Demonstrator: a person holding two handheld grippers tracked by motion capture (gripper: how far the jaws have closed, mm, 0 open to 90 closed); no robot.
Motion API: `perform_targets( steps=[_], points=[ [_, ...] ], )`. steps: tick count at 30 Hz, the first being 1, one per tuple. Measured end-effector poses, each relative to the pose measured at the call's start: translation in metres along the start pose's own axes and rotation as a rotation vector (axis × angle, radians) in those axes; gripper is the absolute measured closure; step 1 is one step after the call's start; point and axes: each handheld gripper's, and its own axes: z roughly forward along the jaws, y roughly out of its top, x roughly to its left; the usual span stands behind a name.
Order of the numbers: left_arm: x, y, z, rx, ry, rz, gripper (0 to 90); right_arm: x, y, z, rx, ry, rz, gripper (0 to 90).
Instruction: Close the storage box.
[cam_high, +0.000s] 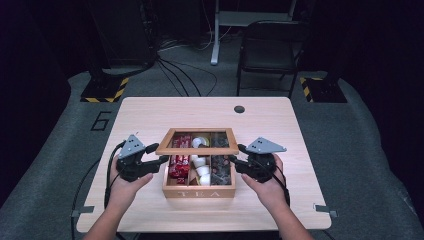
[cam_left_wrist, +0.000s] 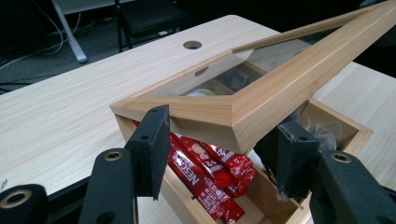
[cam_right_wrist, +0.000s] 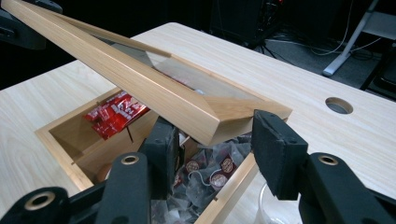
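Note:
A wooden tea box (cam_high: 199, 192) stands at the table's near middle, marked TEA on its front wall. Its glass-paned lid (cam_high: 197, 149) hangs tilted above it, raised off the box. My left gripper (cam_high: 162, 159) is shut on the lid's left front corner (cam_left_wrist: 210, 116). My right gripper (cam_high: 234, 159) is shut on the right front corner (cam_right_wrist: 224, 114). In the left gripper view the gripper (cam_left_wrist: 219, 149) has one pad on each side of the corner; the right gripper (cam_right_wrist: 217, 140) stands the same. Under the lid lie red sachets (cam_left_wrist: 205, 172), white cups (cam_high: 201, 167) and tea bags (cam_right_wrist: 210, 175).
The light wooden table (cam_high: 150, 115) has a round hole (cam_high: 239, 109) near its far edge. A black chair (cam_high: 272, 50) and cables (cam_high: 185, 75) are on the floor beyond. Bare tabletop lies left, right and behind the box.

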Motion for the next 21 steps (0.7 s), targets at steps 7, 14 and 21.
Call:
perform_targets(
  steps=[7,14,21],
  points=[
    [-0.002,-0.006,-0.001,0.001,0.001,0.004,45.2,0.002,-0.006,0.0,-0.001,0.003,0.006,51.9],
    [-0.005,-0.014,-0.001,-0.009,0.005,0.003,45.3,0.005,-0.013,-0.001,0.002,0.002,0.005,51.9],
    [-0.008,-0.022,-0.002,-0.005,0.001,0.0,45.3,0.007,-0.021,-0.001,0.005,0.003,-0.001,51.8]
  ],
)
